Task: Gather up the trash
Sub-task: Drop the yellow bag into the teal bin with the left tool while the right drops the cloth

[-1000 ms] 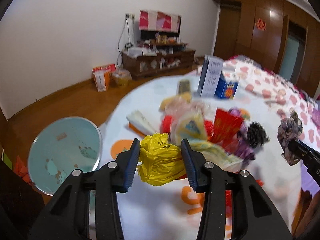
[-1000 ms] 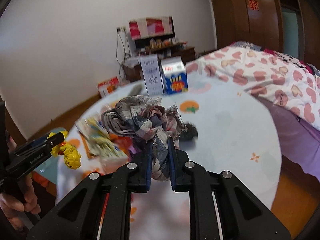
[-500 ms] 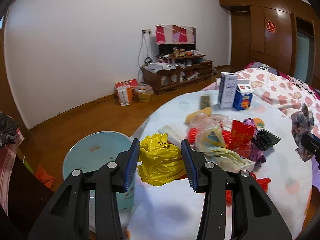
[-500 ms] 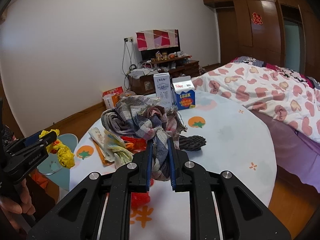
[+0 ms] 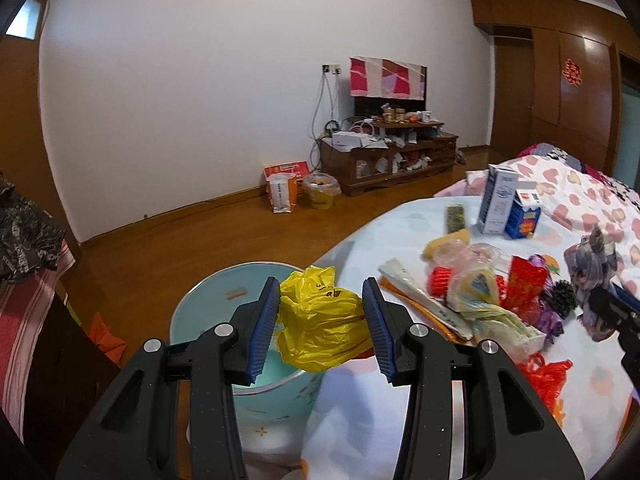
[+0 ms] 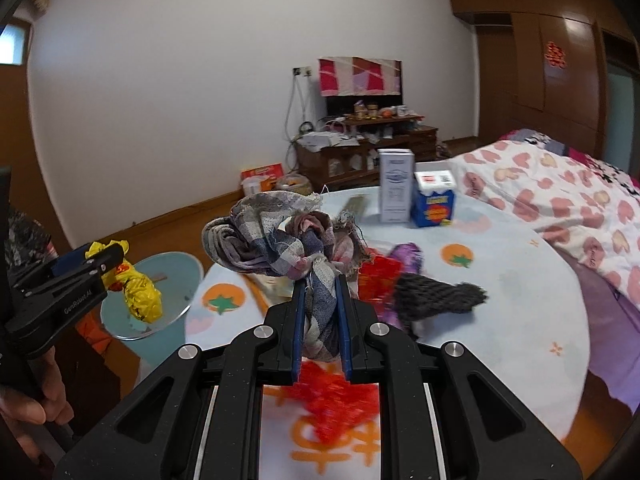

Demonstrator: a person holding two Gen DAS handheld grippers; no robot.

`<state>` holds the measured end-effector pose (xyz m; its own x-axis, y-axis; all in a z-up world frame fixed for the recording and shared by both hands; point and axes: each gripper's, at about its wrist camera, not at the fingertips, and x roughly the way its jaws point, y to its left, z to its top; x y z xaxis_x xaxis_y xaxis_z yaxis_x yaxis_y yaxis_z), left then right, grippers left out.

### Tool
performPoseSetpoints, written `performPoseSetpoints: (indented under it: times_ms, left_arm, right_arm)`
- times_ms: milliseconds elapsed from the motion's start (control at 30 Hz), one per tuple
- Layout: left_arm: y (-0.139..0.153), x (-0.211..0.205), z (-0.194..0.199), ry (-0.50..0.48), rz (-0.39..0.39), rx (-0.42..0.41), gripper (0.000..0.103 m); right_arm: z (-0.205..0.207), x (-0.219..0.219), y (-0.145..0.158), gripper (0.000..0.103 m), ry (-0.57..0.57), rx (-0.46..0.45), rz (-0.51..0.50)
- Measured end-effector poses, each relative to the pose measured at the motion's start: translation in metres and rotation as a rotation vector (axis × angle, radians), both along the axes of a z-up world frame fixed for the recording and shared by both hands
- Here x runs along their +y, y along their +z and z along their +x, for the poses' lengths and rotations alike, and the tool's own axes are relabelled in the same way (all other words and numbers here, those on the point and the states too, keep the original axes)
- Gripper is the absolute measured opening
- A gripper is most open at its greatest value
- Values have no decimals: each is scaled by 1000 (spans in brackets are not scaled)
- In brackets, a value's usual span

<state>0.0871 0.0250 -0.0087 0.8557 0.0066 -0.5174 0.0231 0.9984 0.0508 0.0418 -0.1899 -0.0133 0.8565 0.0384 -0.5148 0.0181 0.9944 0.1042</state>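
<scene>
left gripper (image 5: 324, 326) clamped the yellow plastic bag (image 5: 320, 320), just above the pale blue bin (image 5: 208, 300) | right gripper (image 6: 320, 320) pinched the checked rag (image 6: 280, 244) | beyond both: 2 cartons (image 6: 434, 200) on the table (image 6: 520, 280)

The room was evenly and fairly brightly lit, with soft daylight entering through a small high window (image 5: 25, 20) far up and left of the left tool (image 5: 320, 324). Glare streaked the glossy wardrobe doors (image 6: 560, 64) up and to the right of the right tool (image 6: 320, 312). A faint shadow lay on the surface (image 5: 352, 408) just below the left tool. Fisheye bending curved the walls, dark vignetting cut the corners, and the red netting (image 6: 340, 400) under the right tool was motion-blurred.
</scene>
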Motion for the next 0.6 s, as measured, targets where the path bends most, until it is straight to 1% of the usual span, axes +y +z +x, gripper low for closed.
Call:
performPoseSetpoints:
  times_ms: [167,267,333,500,600]
  left_arm:
    - [-5,26,9,55,-12,16,43]
    - [-10,49,16,106,-21,28,43]
    - [-13,65,20,135,-39,37,43]
    - [-18,109,28,195,-124,65,43]
    - [-22,124,32,240,-114,66,43]
  right_arm:
    - [19,22,-5,16,48,24,5]
    - [30,39,-7,16,83,29,2]
    - [38,52,-8,16,111,34,-2]
    - [56,82,-14,16,182,55,-8]
    - [67,101,-18,16,218,67,-6]
